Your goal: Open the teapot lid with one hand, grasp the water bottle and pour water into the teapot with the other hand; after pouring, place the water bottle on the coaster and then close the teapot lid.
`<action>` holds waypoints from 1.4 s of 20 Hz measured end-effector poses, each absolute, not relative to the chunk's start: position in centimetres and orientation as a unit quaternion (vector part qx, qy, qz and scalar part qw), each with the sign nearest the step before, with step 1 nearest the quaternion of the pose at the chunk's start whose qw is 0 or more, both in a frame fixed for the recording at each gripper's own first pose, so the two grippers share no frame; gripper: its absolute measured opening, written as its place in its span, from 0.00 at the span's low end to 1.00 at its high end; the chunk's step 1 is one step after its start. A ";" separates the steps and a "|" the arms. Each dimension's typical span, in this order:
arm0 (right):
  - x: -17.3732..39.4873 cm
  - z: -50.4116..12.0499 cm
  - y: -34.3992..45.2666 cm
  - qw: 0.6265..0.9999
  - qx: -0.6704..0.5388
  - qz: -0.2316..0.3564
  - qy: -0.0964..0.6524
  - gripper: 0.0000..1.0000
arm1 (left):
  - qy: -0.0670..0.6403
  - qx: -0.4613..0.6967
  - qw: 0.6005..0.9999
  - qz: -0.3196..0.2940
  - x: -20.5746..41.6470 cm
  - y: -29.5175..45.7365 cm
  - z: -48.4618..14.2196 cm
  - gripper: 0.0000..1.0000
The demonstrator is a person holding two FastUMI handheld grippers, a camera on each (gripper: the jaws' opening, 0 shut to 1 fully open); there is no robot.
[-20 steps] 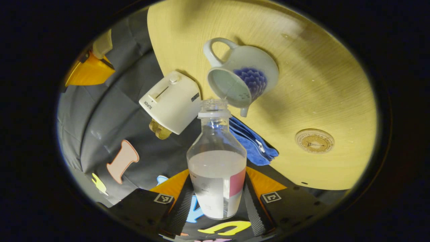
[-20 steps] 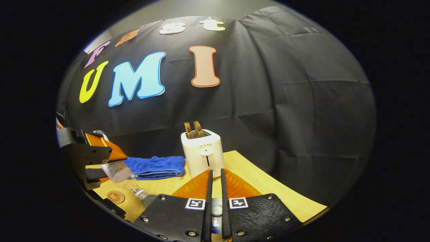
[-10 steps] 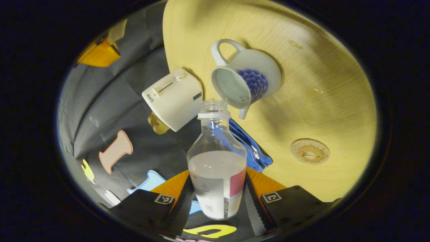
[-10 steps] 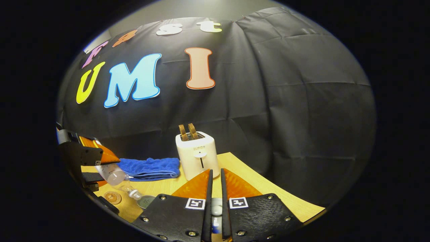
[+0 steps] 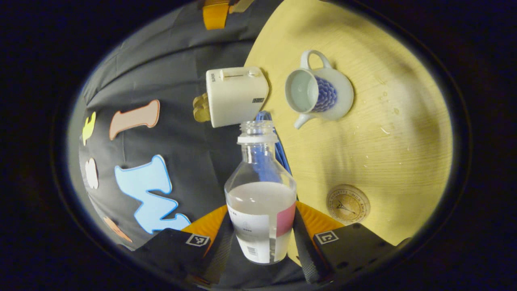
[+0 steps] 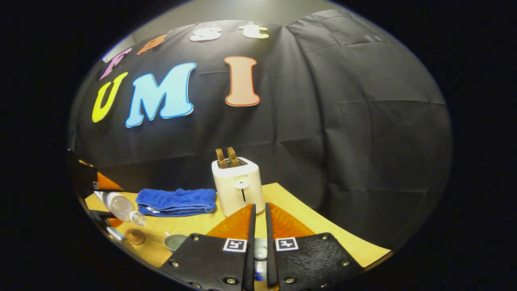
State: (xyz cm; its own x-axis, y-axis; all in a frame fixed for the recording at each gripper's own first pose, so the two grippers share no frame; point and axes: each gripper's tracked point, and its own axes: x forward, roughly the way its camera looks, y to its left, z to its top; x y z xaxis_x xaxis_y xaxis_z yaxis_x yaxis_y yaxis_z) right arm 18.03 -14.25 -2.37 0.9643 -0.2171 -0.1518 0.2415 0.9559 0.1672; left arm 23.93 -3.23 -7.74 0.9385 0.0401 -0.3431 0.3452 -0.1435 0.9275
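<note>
My left gripper (image 5: 262,236) is shut on a clear water bottle (image 5: 260,202) with no cap, partly filled. Its mouth stands off from the white and blue teapot (image 5: 323,95), which sits lidless on the wooden table, handle away from me. A round wooden coaster (image 5: 348,204) lies on the table close to the bottle's base. My right gripper (image 6: 259,211) is held above the table, shut on the teapot lid (image 6: 260,248), of which a small white part shows between the fingers. In the right gripper view, the left gripper (image 6: 97,184) holds the tilted bottle (image 6: 121,206) at far left, above the coaster (image 6: 134,236) and teapot (image 6: 174,241).
A white toaster (image 6: 238,186) with toast stands at the table's back edge. Beside it lies a folded blue towel (image 6: 175,201). Water droplets (image 5: 381,121) dot the table near the teapot. The table's edge (image 6: 343,238) runs close on the right.
The bottle's mouth has drawn back from the teapot's opening and the thin stream of water is gone. In the right gripper view the left gripper has moved away to the left. The right gripper holds still.
</note>
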 end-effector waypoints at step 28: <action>18.8 -2.9 -11.2 0.990 0.084 -0.081 0.074 0.11 | 0.111 0.103 0.987 -0.050 23.0 3.4 -10.4 0.85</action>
State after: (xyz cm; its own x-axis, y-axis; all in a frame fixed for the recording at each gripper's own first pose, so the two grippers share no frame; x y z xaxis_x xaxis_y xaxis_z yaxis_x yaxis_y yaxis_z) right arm 18.83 -11.17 -2.91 0.9761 -0.1478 -0.1595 0.1726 0.9727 0.1550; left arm 22.98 3.44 -10.43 0.9704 -0.0751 -0.2295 0.1210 0.9738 0.1928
